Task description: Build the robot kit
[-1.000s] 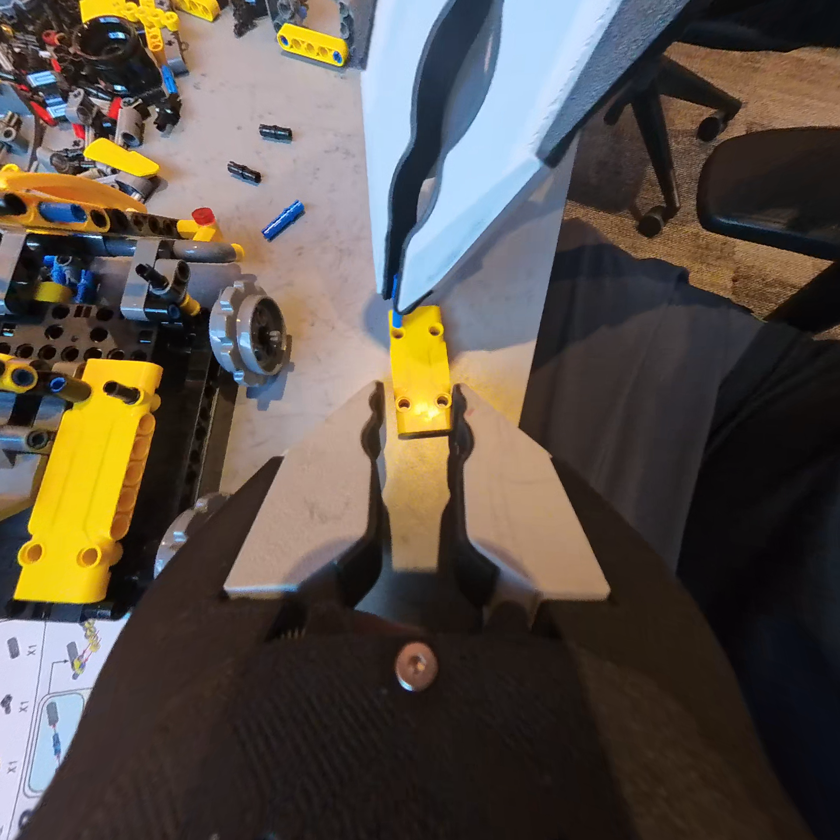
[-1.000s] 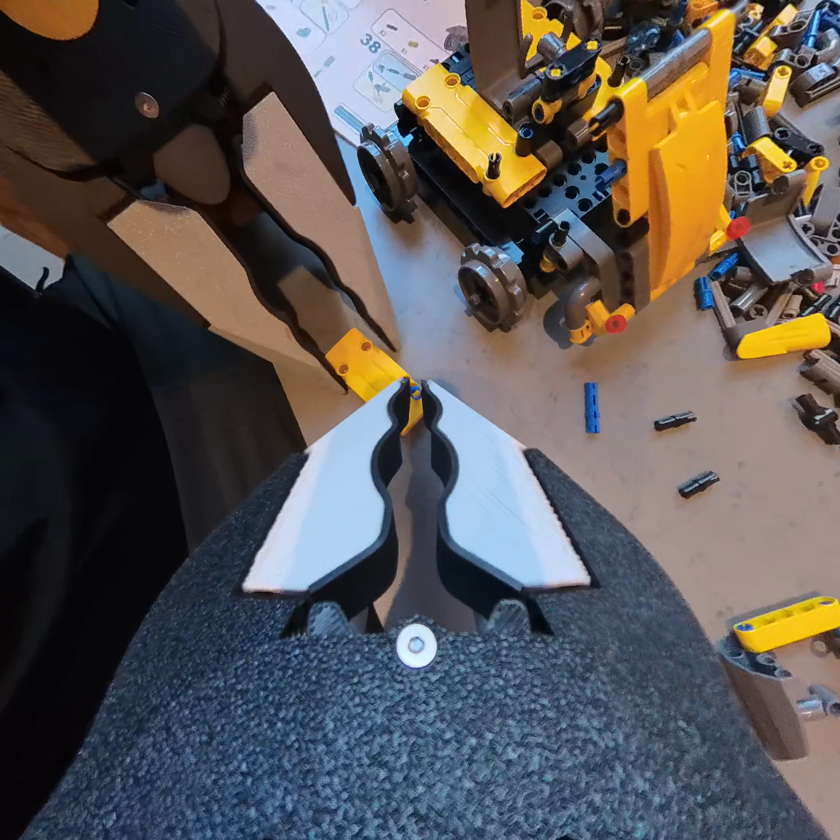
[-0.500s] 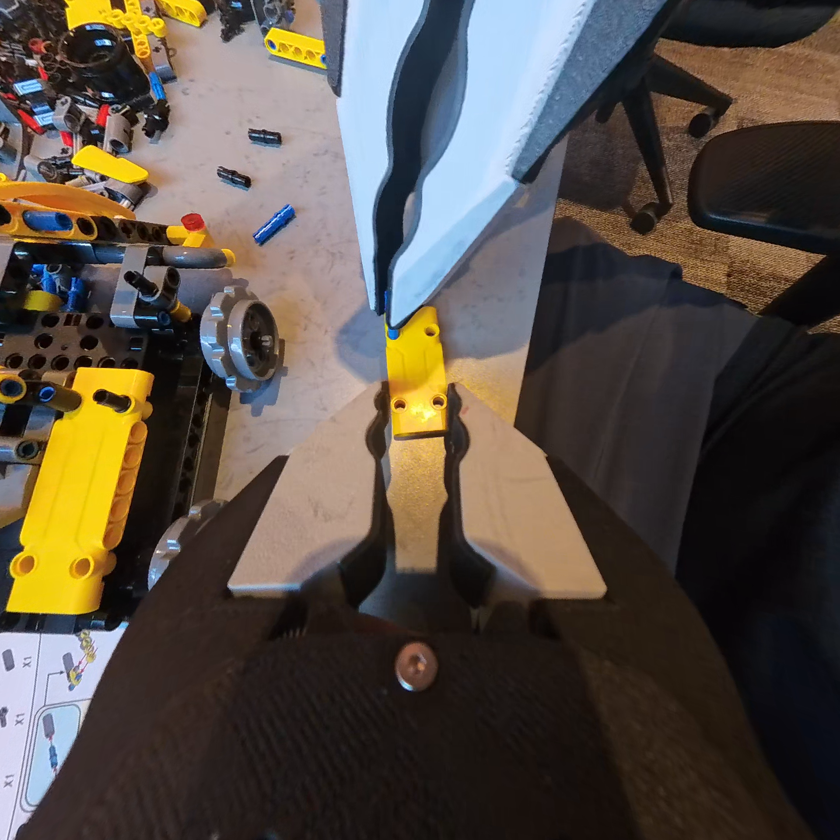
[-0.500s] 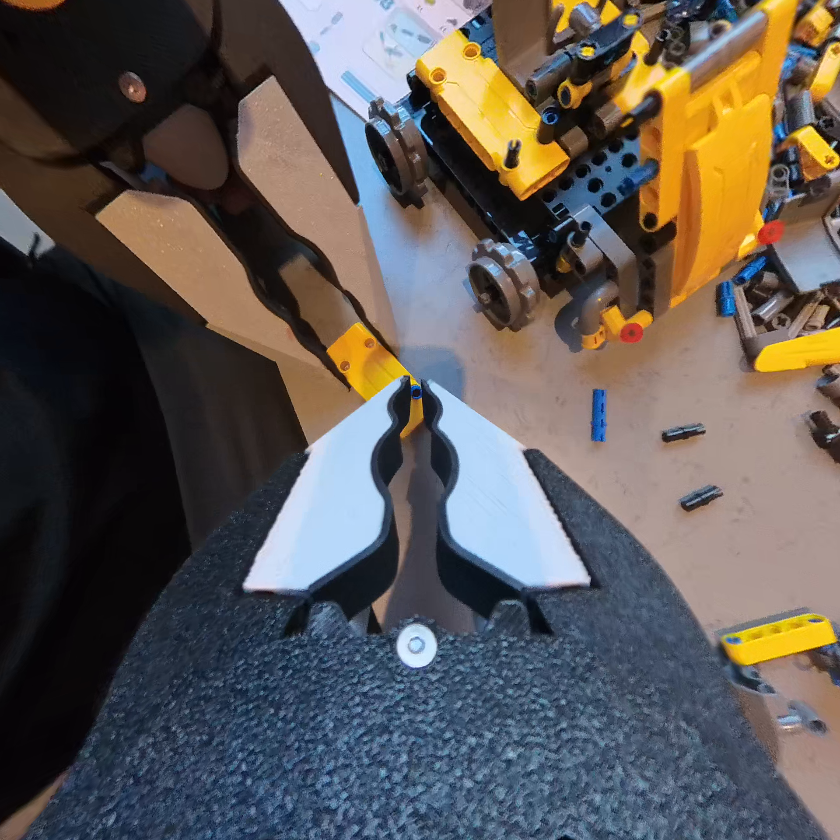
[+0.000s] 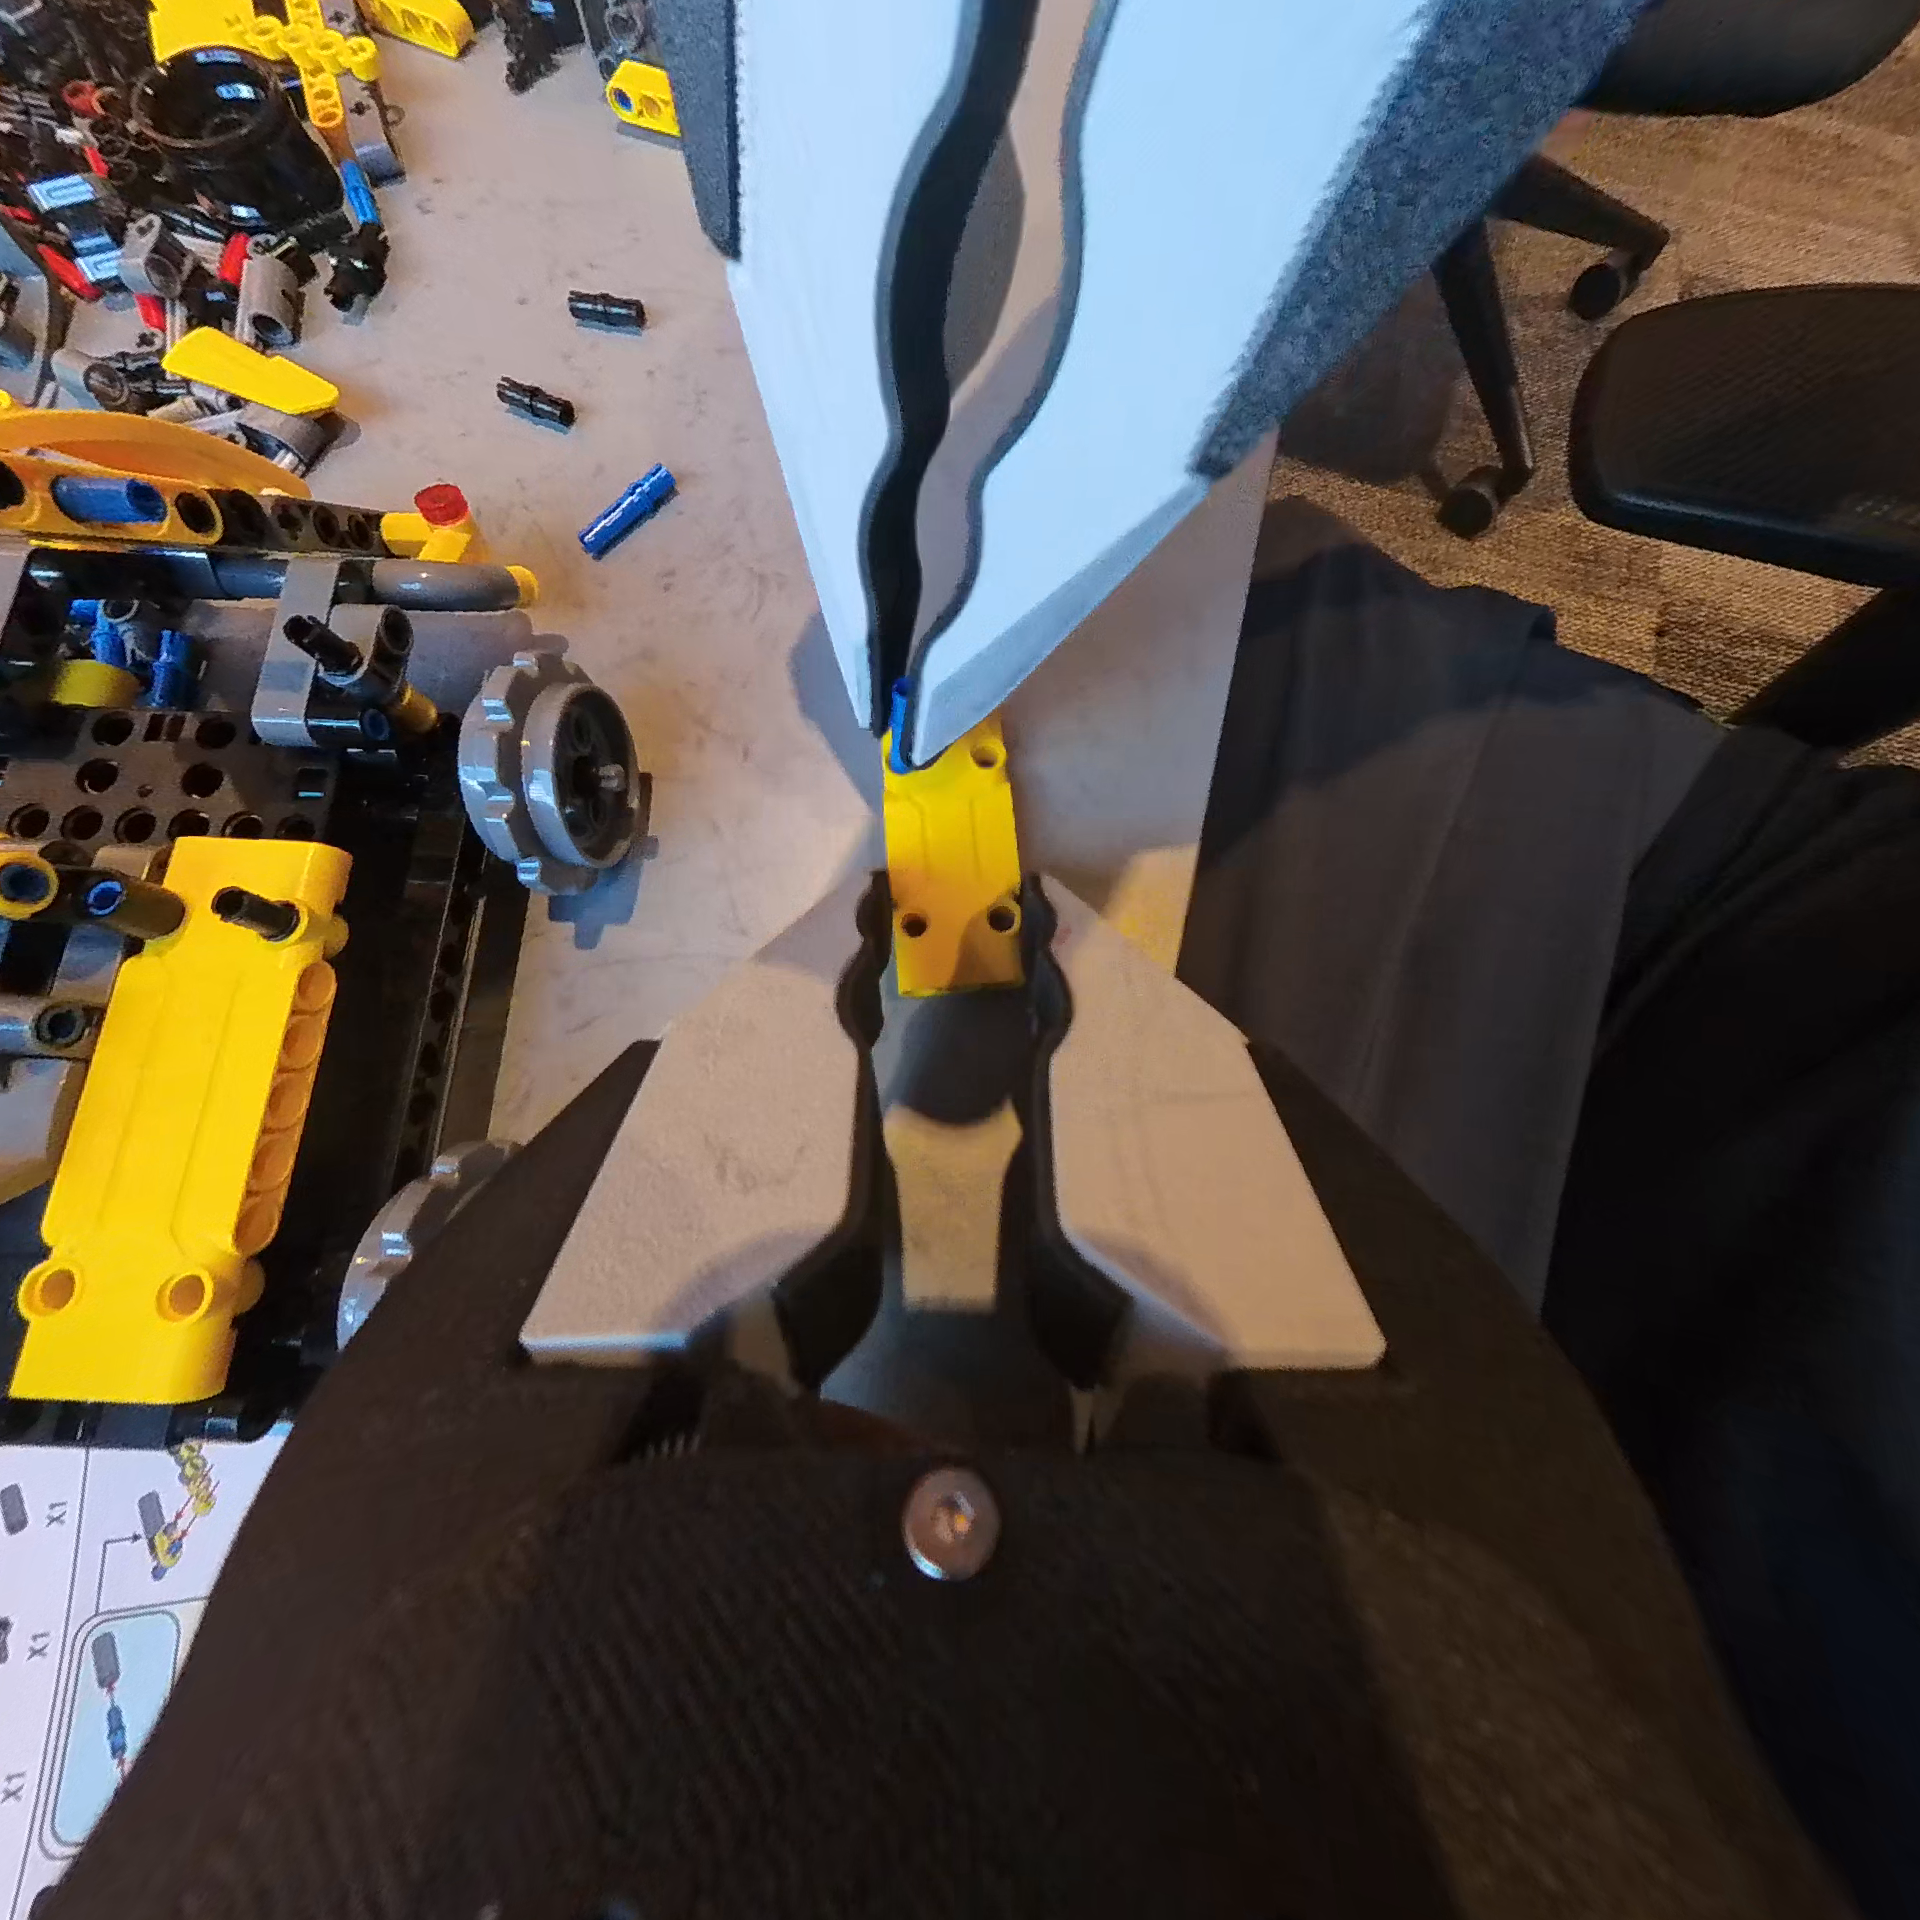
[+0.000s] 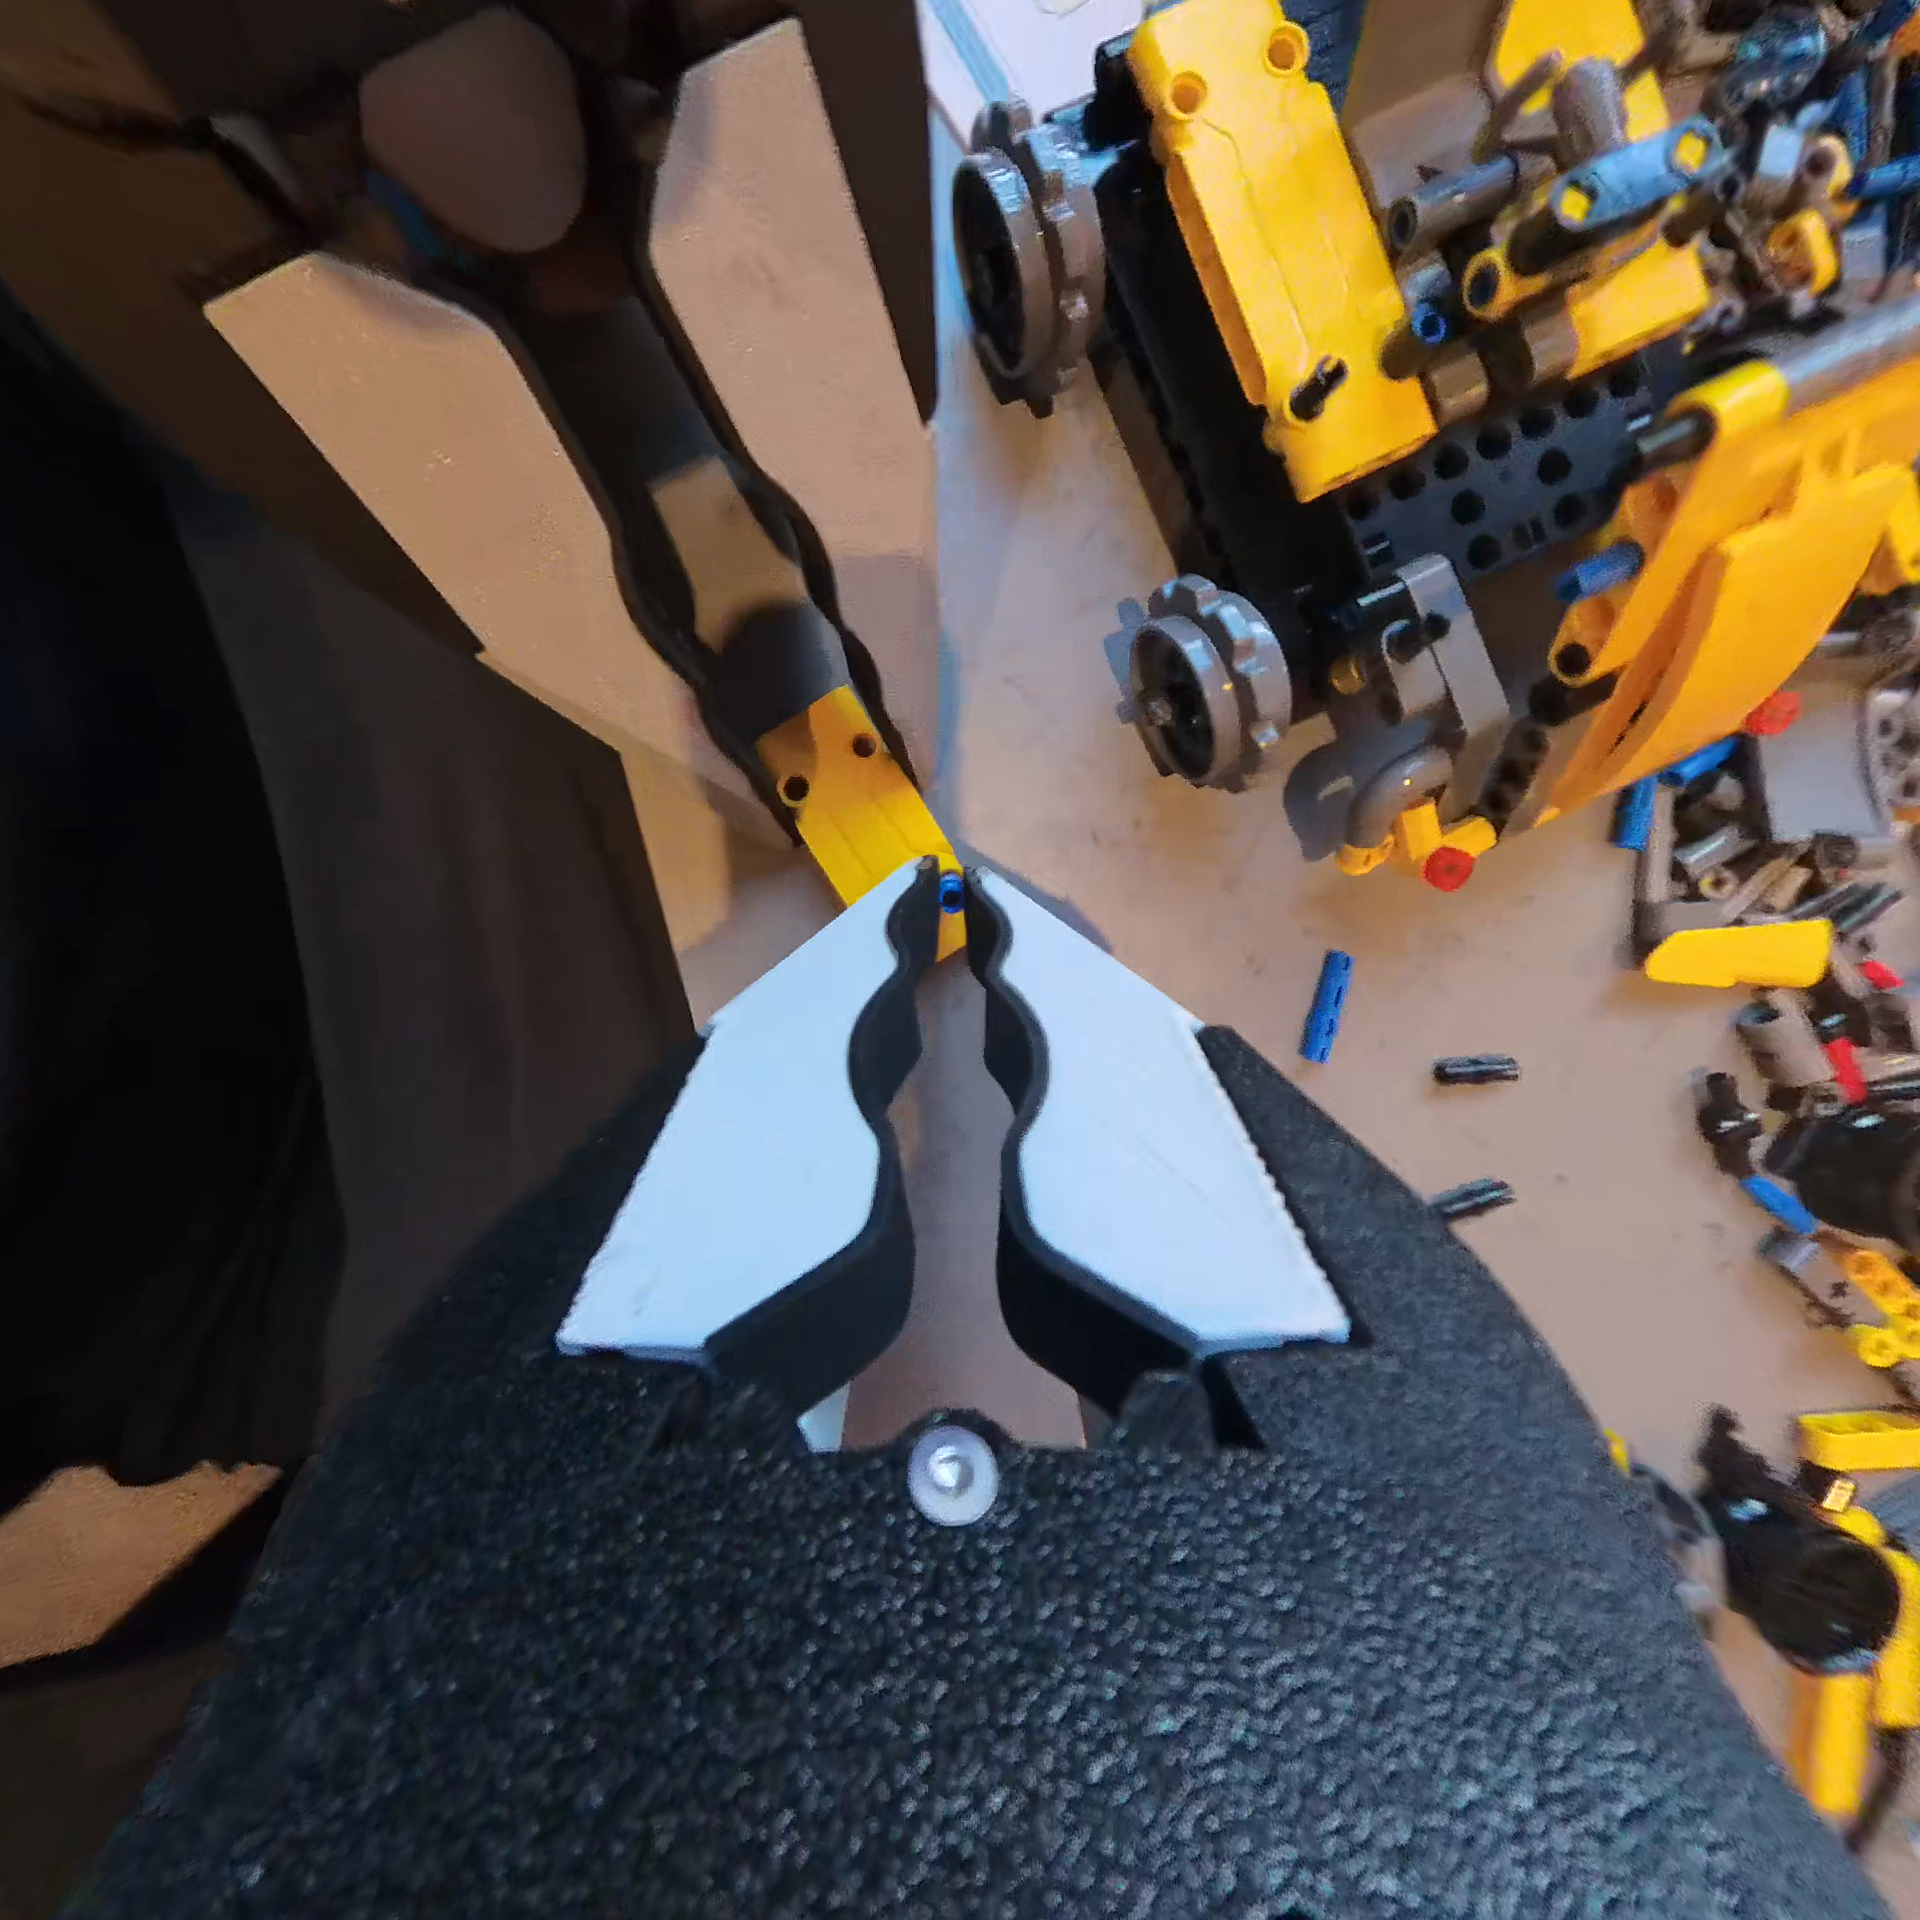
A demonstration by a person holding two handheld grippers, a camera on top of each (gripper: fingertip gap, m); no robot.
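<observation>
Above the table (image 5: 665, 665) edge, left gripper (image 5: 954, 935) clamps a yellow panel (image 5: 951, 883) while right gripper (image 6: 945, 894) pinches a blue pin (image 6: 949, 891) at its far end.

An office turned hobby bench: rolling chairs (image 5: 1745, 416) on carpet (image 5: 1766, 187) at two o'clock, a counter (image 5: 665, 644) strewn with loose bricks (image 5: 156, 208) at eleven, a half-built yellow model (image 6: 1455, 364), a booklet (image 5: 62, 1662).

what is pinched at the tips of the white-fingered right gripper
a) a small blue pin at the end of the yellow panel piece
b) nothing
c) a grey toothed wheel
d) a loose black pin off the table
a: in the right wrist view the right gripper tips close on a small blue pin at the end of the flat yellow plastic panel piece, whose other end sits between the left gripper fingers.
</observation>
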